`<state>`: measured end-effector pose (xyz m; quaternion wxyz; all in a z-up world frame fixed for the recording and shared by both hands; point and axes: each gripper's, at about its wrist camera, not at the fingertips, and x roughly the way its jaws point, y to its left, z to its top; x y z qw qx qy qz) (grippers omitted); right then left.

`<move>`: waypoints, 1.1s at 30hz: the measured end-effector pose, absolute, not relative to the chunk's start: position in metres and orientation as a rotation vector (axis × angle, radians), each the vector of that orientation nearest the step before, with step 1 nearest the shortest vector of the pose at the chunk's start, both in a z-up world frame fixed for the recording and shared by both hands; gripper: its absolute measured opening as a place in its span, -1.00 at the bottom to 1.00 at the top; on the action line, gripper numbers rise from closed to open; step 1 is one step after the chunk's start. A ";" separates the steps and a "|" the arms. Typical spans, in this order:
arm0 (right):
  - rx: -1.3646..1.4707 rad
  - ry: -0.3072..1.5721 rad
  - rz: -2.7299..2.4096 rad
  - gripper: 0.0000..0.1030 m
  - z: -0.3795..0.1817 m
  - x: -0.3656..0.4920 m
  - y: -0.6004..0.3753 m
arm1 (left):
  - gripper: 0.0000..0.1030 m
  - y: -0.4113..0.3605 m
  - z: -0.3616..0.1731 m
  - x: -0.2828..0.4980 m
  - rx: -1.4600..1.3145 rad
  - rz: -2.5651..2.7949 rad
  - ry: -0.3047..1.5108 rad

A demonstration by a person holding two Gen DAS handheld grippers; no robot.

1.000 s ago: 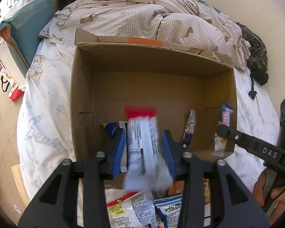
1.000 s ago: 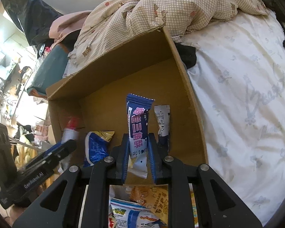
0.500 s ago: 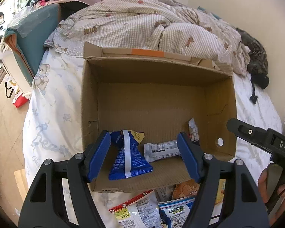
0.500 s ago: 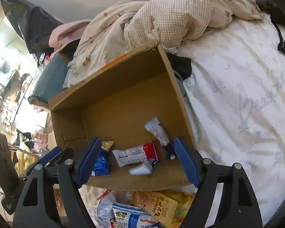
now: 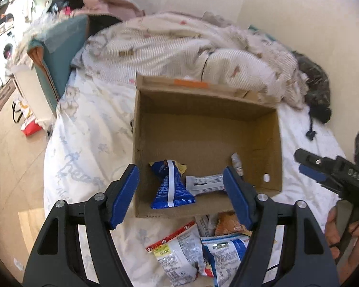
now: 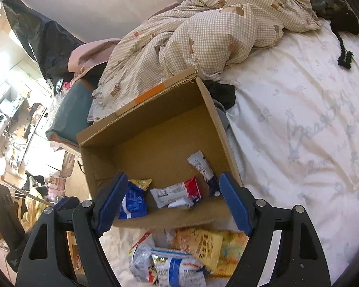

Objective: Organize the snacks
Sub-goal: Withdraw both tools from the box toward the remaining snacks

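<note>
An open cardboard box (image 5: 203,129) lies on the bed, also in the right wrist view (image 6: 155,110). Inside lie a blue pouch (image 5: 171,186) (image 6: 132,201), a white and red bar (image 5: 204,184) (image 6: 177,195) and a slim blue and white stick pack (image 6: 203,169) (image 5: 237,165). My left gripper (image 5: 182,196) is open and empty above the box's near edge. My right gripper (image 6: 172,201) is open and empty, likewise above the near edge; it shows at the right in the left wrist view (image 5: 332,174). Several loose snack packets (image 5: 198,253) (image 6: 179,256) lie on the sheet in front of the box.
A checked duvet (image 6: 215,28) is piled behind the box. White sheet (image 6: 299,124) spreads to the right, with a dark garment (image 6: 342,24) at the far corner. The bed's left edge drops to the floor (image 5: 9,157).
Both grippers opened and let go of their packets, which now lie in the box. Both have pulled back and up from the box.
</note>
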<state>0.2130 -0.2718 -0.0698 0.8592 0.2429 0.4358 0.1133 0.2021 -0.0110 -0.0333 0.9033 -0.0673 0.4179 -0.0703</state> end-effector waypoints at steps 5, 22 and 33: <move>0.489 0.922 0.252 0.58 -0.067 0.186 -0.270 | 0.60 -0.005 -0.029 0.175 -0.132 -0.144 0.845; 0.618 0.932 0.180 0.65 -0.078 0.125 -0.296 | 0.84 0.010 -0.064 0.123 -0.211 0.008 1.027; 0.719 1.013 0.210 0.66 -0.098 0.117 -0.320 | 0.84 -0.004 -0.157 0.144 -0.442 0.101 1.296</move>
